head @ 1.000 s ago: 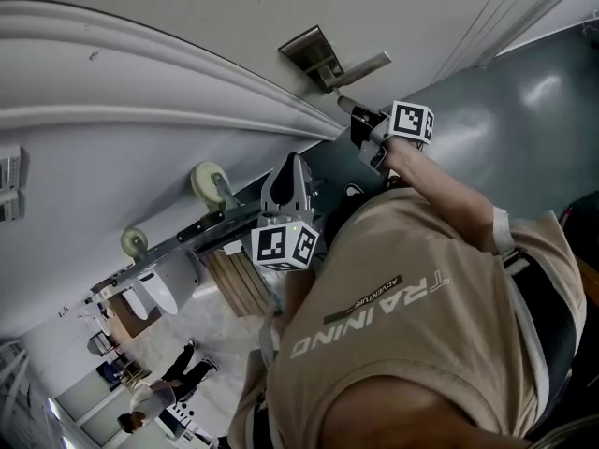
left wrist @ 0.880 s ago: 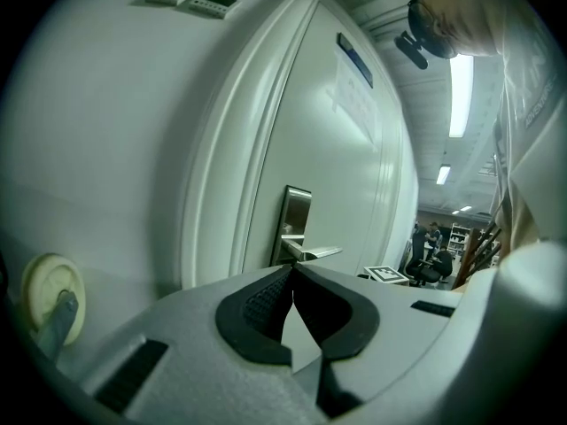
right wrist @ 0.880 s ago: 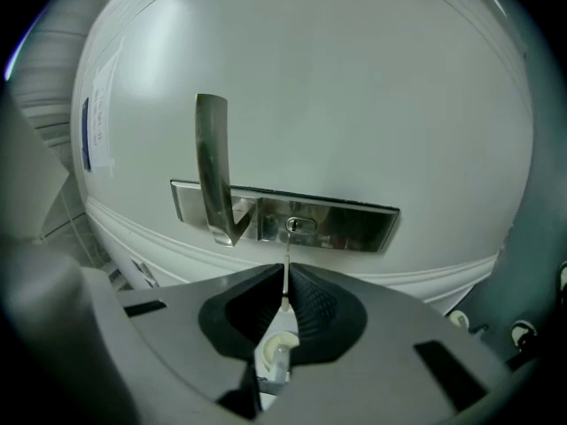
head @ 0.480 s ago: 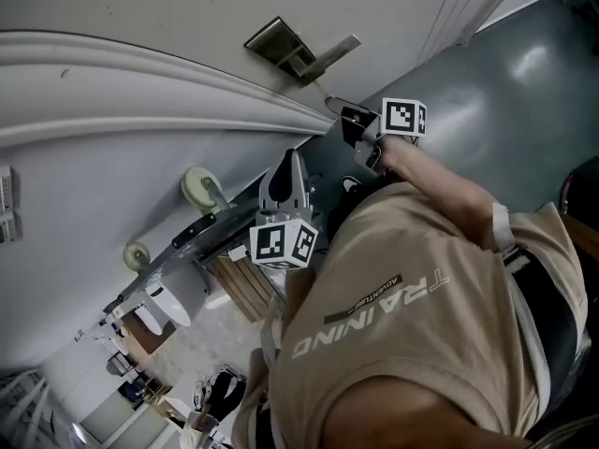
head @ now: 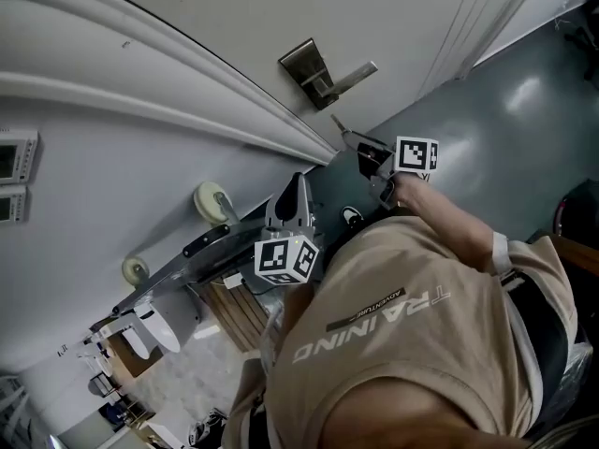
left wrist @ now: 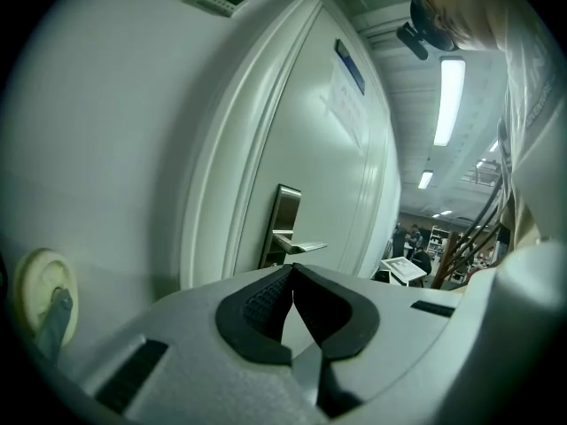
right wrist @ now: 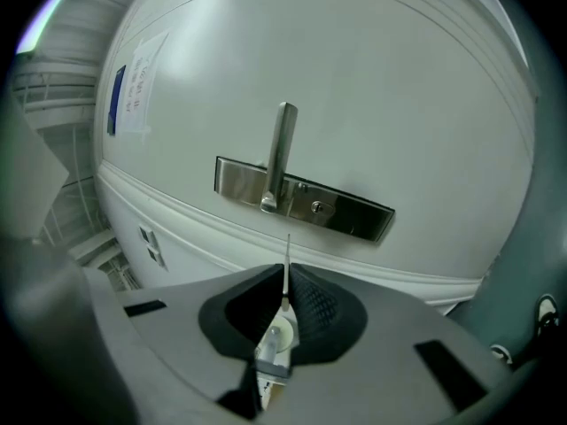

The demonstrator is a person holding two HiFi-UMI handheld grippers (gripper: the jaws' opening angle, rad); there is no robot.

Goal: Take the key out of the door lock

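Observation:
The door lock is a steel plate with a lever handle and an empty keyhole on the white door. My right gripper is shut on the key, whose thin blade points at the plate, a short way off it. In the head view the right gripper hangs just below the lock plate, with the key sticking out of it. My left gripper is shut on nothing, back from the door; the left gripper is at mid-frame in the head view.
The person's tan shirt fills the lower head view. A white round wheel on a metal frame stands by the wall, the same wheel close to the left gripper. Two wall panels are mounted at left. The grey floor lies right of the door.
The right gripper with the key has drawn slightly away from the lock plate. The head view has swung, shifting the door and wall. The left gripper stays shut.

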